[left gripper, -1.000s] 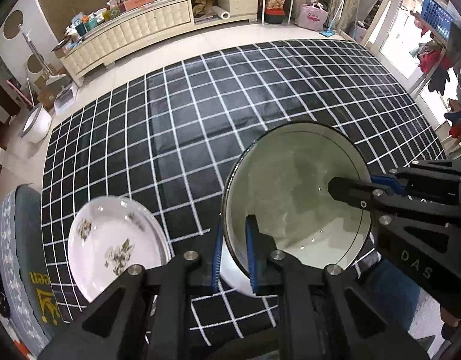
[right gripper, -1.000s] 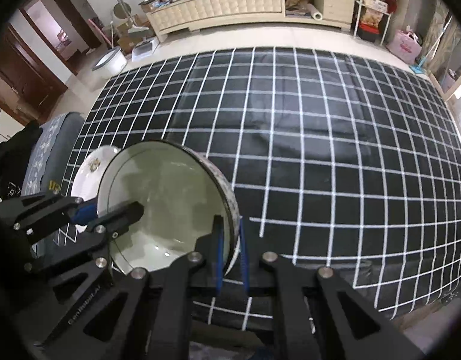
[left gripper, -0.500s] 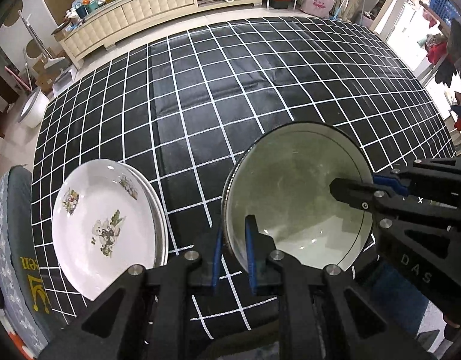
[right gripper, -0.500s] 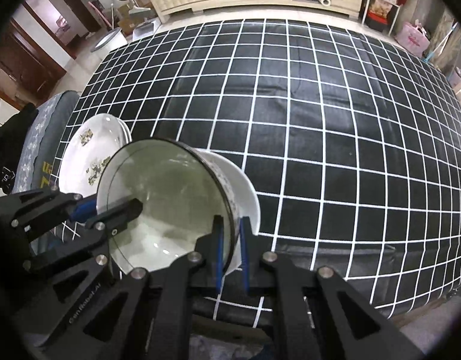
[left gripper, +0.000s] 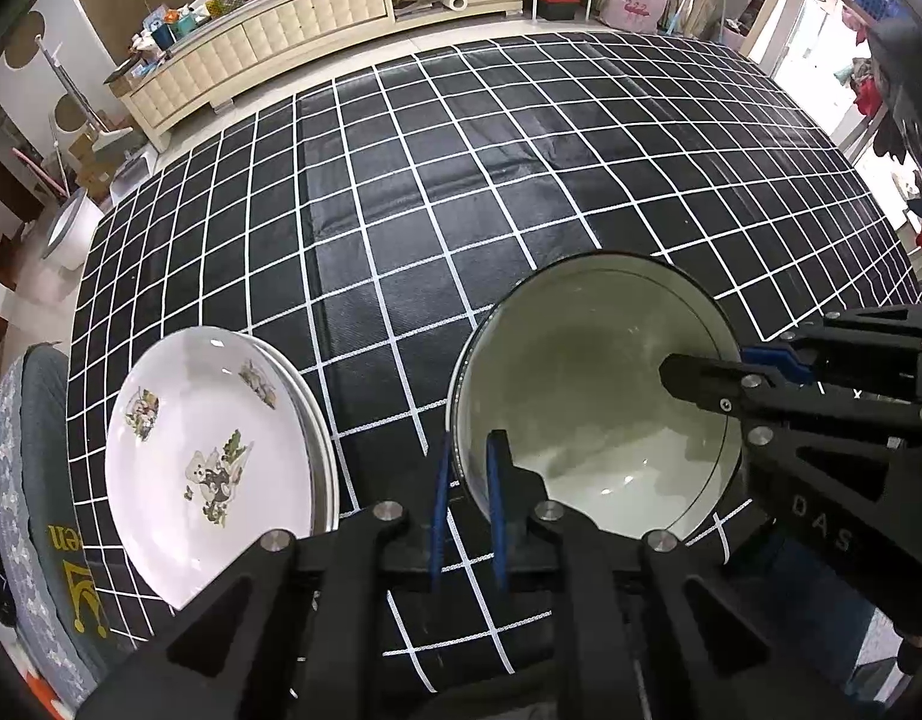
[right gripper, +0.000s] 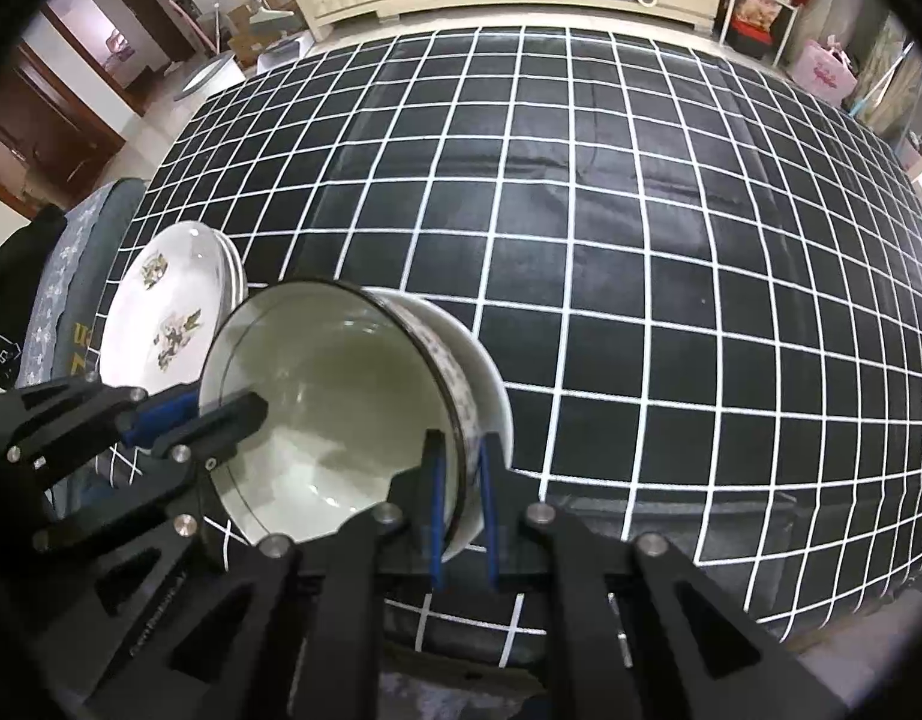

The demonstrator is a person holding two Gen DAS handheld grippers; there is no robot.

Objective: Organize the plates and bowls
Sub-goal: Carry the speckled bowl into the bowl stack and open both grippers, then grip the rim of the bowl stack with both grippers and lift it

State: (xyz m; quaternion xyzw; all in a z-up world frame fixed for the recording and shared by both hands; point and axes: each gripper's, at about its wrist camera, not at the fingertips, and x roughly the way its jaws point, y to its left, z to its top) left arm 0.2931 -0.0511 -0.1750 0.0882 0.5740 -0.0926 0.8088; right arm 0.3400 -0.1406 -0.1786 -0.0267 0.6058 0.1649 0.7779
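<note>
Two claws grip the bowl (left gripper: 586, 396); one reads "DAS".

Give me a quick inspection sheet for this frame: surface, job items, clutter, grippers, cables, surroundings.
Surface: black checked cloth over the table, creased.
Job's things: bowl, white inside with a dark rim; stack of cartoon-print plates beside it, near the cloth's edge.
Clutter: nothing seen on the cloth.
Grippers: left gripper and right gripper each shut on the bowl's rim, on opposite sides.
Cables: nothing seen.
Surroundings: long cream cabinet with items on top, pink bag, grey patterned seat next to the table.
</note>
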